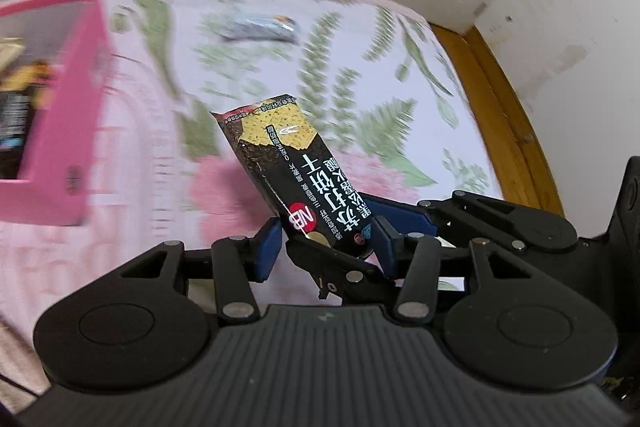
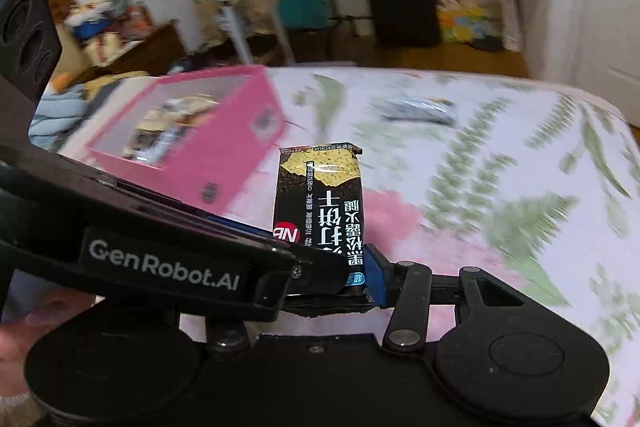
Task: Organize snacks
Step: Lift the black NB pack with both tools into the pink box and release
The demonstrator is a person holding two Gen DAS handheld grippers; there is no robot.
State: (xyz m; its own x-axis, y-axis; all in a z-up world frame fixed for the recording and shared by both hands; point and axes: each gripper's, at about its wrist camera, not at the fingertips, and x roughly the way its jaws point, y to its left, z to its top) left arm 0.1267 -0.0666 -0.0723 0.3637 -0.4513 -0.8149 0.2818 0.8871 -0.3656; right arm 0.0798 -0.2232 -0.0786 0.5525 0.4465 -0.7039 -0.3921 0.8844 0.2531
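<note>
Even, soft daylight in both views, no hard shadows. Heavy motion blur on floral cover, pink box and room bkgd. Snack packet stays sharp, small glare streak on wrapper. Fisheye bending at edges; dark corners, right-wrist view.

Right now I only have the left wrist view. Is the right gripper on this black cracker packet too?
Observer: Yes. In the right wrist view, the right gripper has its blue pad against the lower right edge of the cracker packet. Its other finger is hidden behind the left gripper.
Operator: The pink box is cut off on my side. Is anything in it?
Observer: The whole pink box shows here, with several packets inside. They are too blurred to identify.
Operator: What's beyond the box?
Observer: A wooden cabinet piled with clutter.
</note>
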